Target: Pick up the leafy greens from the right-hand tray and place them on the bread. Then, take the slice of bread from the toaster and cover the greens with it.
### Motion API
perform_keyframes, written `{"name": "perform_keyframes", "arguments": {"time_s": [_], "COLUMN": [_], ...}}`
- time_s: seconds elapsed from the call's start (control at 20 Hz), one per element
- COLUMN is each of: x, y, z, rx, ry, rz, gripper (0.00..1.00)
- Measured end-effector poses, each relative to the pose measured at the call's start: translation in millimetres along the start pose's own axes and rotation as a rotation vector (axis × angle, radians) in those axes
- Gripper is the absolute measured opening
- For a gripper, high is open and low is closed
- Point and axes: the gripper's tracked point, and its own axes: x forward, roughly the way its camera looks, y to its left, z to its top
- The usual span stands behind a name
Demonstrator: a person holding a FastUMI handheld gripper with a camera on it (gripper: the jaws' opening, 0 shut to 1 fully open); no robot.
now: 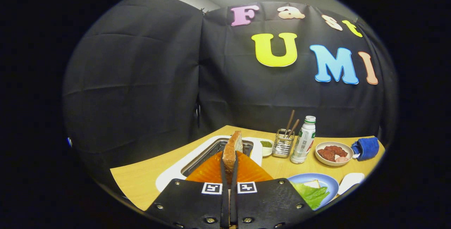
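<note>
bread, a brown-crusted slice (232,151), stands upright pinched between our gripper (229,172) fingers, blue plate with green leaves (312,193) lying to their right.

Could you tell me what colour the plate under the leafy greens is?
The plate is blue, seen in the gripper view.

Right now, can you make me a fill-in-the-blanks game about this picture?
1. The jaws of the gripper are shut on a slice of ____.
2. The leafy greens lie on a ____ plate.
3. The chopsticks stand in a metal holder next to the white ____.
4. A folded ____ cloth sits beside the bowl of meat.

Missing words: bread; blue; bottle; blue
</note>
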Motion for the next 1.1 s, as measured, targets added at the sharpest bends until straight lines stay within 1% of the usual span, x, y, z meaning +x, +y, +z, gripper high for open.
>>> {"name": "perform_keyframes", "arguments": {"time_s": [0.15, 0.55, 0.65, 0.8, 0.95, 1.1], "x": [-8.9, -36.8, -48.0, -63.9, -78.7, -91.7], "y": [-2.3, -28.5, -42.1, -65.3, -93.6, -123.4], "z": [17.8, 64.6, 75.5, 67.4, 48.1, 38.8], "rx": [0.038, 0.136, 0.135, 0.129, 0.107, 0.124], "ry": [-0.036, -0.097, -0.113, -0.106, -0.077, -0.087], "rz": [0.01, 0.038, 0.025, -0.008, -0.052, -0.104], "gripper": [0.02, 0.01, 0.01, 0.01, 0.01, 0.02]}}
